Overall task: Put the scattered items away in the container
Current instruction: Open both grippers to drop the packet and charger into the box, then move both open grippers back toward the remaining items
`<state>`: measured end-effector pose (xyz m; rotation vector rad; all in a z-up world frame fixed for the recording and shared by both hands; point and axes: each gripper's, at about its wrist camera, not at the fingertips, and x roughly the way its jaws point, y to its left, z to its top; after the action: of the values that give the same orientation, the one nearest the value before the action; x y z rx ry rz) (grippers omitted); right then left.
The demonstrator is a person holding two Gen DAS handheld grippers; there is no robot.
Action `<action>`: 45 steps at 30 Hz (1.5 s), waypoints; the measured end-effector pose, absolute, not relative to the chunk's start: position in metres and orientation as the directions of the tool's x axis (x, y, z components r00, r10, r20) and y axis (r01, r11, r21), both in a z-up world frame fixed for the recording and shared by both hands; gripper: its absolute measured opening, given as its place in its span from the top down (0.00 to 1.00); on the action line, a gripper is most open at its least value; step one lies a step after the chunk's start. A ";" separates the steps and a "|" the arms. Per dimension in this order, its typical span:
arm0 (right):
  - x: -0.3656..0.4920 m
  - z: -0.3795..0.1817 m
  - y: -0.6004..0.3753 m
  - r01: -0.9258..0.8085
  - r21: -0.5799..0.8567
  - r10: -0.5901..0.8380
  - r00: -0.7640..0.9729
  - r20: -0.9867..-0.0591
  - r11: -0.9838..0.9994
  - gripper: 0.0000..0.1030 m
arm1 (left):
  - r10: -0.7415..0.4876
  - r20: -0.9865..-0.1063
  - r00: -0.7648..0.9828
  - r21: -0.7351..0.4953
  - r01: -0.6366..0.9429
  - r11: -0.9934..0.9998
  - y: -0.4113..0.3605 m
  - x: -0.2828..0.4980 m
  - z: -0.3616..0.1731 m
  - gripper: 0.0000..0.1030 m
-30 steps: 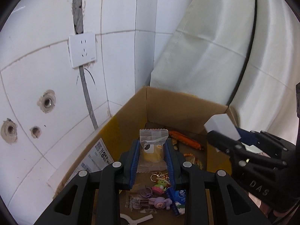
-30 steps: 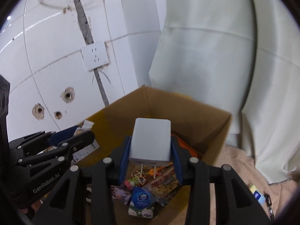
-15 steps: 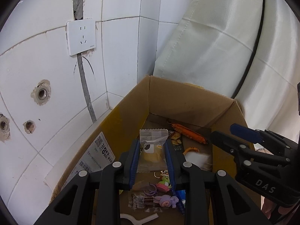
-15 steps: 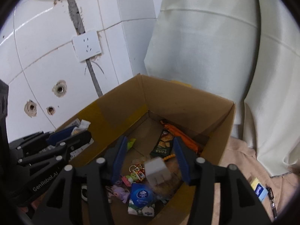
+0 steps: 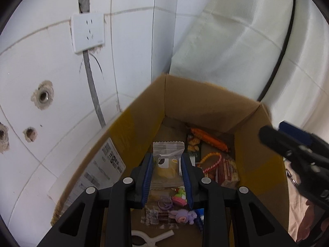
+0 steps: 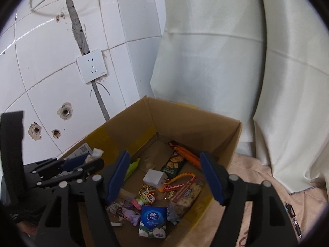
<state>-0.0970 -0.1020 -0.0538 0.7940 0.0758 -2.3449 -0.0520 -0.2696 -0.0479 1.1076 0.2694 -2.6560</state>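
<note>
While the left tool (image 5: pixel 167 170) grips one snack packet (image 5: pixel 167 161), the right tool (image 6: pixel 164 177) gapes empty over one cardboard box (image 6: pixel 197 123).

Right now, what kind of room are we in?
Probably an unfinished or utility corner of a home: white tiled walls with open drill holes, a wall socket, and a cardboard box of odds and ends.

Premises appear to be an unfinished or stripped room in a home, possibly a former kitchen or bathroom. Walls are white tile (image 6: pixel 51 47), with a wall socket (image 6: pixel 92 66) set over a rough chased channel (image 6: pixel 77 26), a loose cable (image 6: pixel 41 10) and open drill holes (image 6: pixel 65 111). White sheeting (image 6: pixel 226 61) hangs behind a cardboard box (image 6: pixel 185 121) of small household oddments on a pinkish cloth (image 6: pixel 246 170).
</note>
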 end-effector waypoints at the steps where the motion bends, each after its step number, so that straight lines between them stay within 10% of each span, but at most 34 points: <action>1: -0.096 -0.053 -0.100 0.610 0.149 -0.577 -0.600 -0.554 -0.778 0.25 | -0.171 -0.721 -0.671 -0.067 0.313 -0.947 -0.270 -0.052 -0.048 0.70; 6: -0.094 -0.047 -0.086 0.593 0.145 -0.566 -0.626 -0.536 -0.792 0.22 | -0.150 -0.725 -0.672 -0.089 0.307 -0.947 -0.270 -0.049 -0.045 0.10; 8: -0.093 -0.042 -0.080 0.579 0.136 -0.554 -0.646 -0.525 -0.804 0.17 | -0.153 -0.703 -0.694 -0.095 0.305 -0.948 -0.269 -0.043 -0.038 0.06; 19: -0.085 -0.006 0.011 0.397 0.035 -0.372 -0.822 -0.431 -0.917 0.00 | -0.037 -0.455 -0.890 -0.188 0.137 -0.973 -0.216 -0.016 0.022 0.06; 28: -0.078 -0.012 0.115 0.234 0.017 -0.217 -0.872 -0.439 -0.972 0.00 | 0.031 -0.485 -0.874 -0.017 -0.026 -1.000 -0.087 -0.039 0.024 0.05; 45: -0.097 -0.096 0.223 0.111 -0.047 -0.070 -0.847 -0.526 -0.993 0.00 | 0.193 -0.510 -0.838 -0.056 -0.192 -0.980 0.022 -0.074 -0.079 0.05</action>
<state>-0.0974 0.2226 -0.0962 0.8307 0.1150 -2.9302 -0.0742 0.0219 -0.0790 0.8936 0.0041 -3.2214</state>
